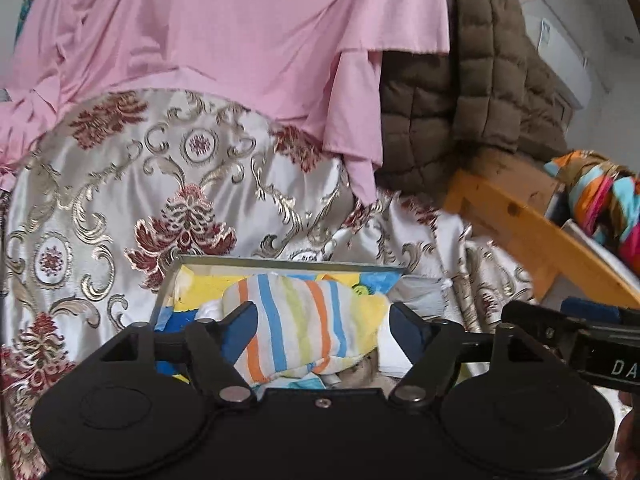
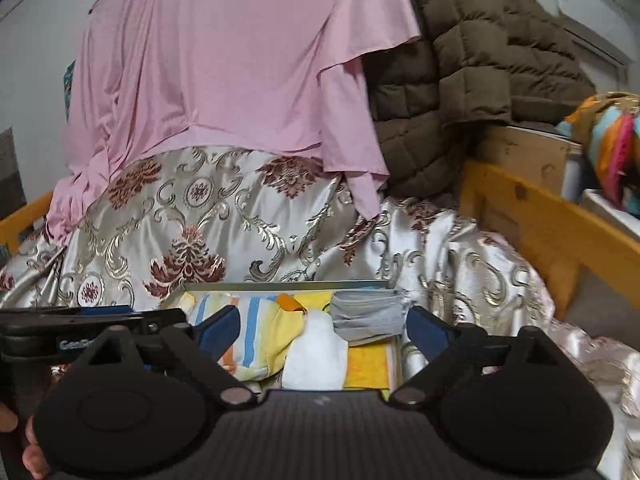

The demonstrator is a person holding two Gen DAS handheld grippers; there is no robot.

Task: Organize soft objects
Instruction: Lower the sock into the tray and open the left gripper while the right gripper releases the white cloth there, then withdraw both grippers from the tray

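Observation:
A shallow metal-rimmed box lies on the bed, filled with soft cloths. A rolled cloth with blue, orange and green stripes lies on top, over yellow and blue pieces. My left gripper hangs open above it, and its blue pads stand clear on either side of the roll. In the right wrist view the same box holds the striped roll, a white cloth, a folded grey cloth and a yellow one. My right gripper is open over them and holds nothing.
A silver and red brocade bedspread covers the bed. A pink garment and a brown quilted jacket are draped behind. A wooden bed rail runs along the right, with a multicoloured bundle beyond it.

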